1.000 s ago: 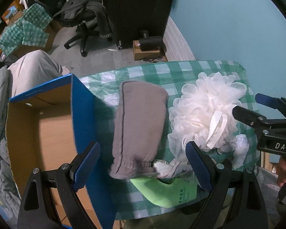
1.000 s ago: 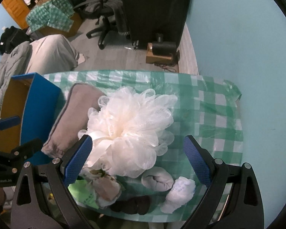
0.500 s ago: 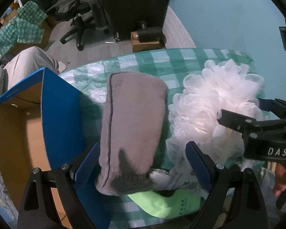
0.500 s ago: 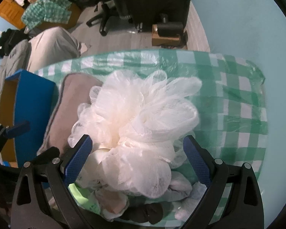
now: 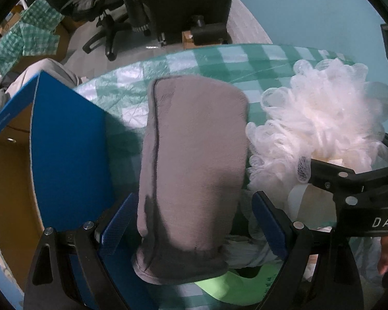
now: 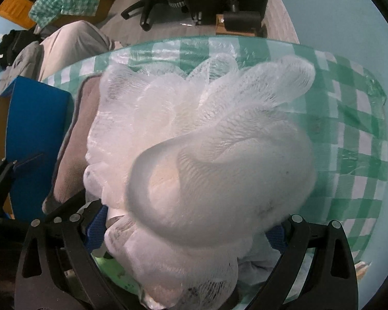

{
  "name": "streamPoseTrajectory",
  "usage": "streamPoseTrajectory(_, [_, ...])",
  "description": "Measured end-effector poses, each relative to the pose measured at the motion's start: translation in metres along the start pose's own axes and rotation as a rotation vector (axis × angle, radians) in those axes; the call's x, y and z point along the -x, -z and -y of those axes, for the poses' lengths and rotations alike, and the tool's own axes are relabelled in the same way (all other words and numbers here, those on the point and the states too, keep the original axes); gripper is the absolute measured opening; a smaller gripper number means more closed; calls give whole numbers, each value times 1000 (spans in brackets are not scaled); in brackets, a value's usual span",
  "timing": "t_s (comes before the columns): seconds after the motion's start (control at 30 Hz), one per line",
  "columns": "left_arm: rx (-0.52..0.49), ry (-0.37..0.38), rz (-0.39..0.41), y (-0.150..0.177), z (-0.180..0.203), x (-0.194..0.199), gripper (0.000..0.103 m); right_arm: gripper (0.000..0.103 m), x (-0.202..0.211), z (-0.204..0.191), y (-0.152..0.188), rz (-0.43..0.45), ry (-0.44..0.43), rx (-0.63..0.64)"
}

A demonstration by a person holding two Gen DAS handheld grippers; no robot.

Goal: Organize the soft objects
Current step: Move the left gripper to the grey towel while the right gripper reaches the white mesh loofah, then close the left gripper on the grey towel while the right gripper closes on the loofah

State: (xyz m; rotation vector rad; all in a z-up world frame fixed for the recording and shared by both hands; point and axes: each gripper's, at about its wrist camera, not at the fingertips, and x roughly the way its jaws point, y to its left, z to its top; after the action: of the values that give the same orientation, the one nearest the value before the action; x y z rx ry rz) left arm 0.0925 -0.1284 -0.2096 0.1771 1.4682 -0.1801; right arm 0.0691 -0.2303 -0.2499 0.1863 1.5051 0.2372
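A grey fleece mitt lies on the green checked tablecloth. My left gripper is open, its blue pads on either side of the mitt's cuff end. A white mesh bath pouf fills the right wrist view; it also shows in the left wrist view. My right gripper is open with its jaws around the pouf's lower part; its pads are mostly hidden by mesh. The right gripper's black finger shows against the pouf in the left wrist view.
A blue cardboard box with a brown inside stands open at the left, close to the mitt. A lime green cloth and white rolled socks lie near the table's front edge. An office chair and clothes are on the floor beyond.
Both grippers have moved forward and down. The left one now straddles the grey mitt, and the right one has pushed into the pouf, which now fills its view.
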Motion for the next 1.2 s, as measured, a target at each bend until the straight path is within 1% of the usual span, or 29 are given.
streamPoseTrajectory(0.07, [-3,14,-5,0,-2,-3,92,96,-5,0,-1,-12,-9,-6])
streamPoseTrajectory(0.23, [-26,15,-29,-3,-2,-10,92,97,-17,5,-1,-41,-39,-24])
streamPoseTrajectory(0.43, [-45,22,-52,-6,-6,-18,92,96,-20,12,-3,-39,-57,-17])
streamPoseTrajectory(0.47, [-48,24,-56,-6,-6,-19,92,90,-19,12,-4,-37,-61,-9])
streamPoseTrajectory(0.5, [-52,25,-59,-8,-5,-20,92,87,-17,14,-4,-33,-68,-1])
streamPoseTrajectory(0.57, [-60,20,-62,-9,-4,-23,94,75,-11,17,0,-23,-81,0])
streamPoseTrajectory(0.67, [-72,6,-69,-11,-2,-27,94,68,3,25,5,9,-79,-5])
streamPoseTrajectory(0.77, [-80,-6,-75,-14,-1,-34,94,64,15,32,13,43,-32,2])
streamPoseTrajectory(0.9, [-80,-31,-81,-18,0,-41,94,64,24,38,24,63,-7,3])
streamPoseTrajectory(0.93, [-78,-32,-80,-18,0,-41,91,64,27,40,26,69,0,5])
streamPoseTrajectory(0.97, [-77,-32,-79,-18,0,-43,86,64,28,39,29,74,5,6])
streamPoseTrajectory(1.0, [-77,-37,-78,-17,2,-42,83,64,30,38,31,78,8,7])
streamPoseTrajectory(1.03, [-76,-38,-74,-17,2,-41,76,64,30,36,32,82,10,7])
streamPoseTrajectory(1.07, [-75,-28,-66,-16,1,-40,68,63,30,25,29,91,15,7])
streamPoseTrajectory(1.1, [-73,-18,-56,-16,1,-37,63,63,29,22,29,96,20,11])
streamPoseTrajectory(1.17, [-66,-13,-35,-11,-3,-30,37,63,33,22,32,111,30,20])
streamPoseTrajectory(1.2, [-61,-2,-27,-9,-5,-27,31,63,30,13,29,120,35,24])
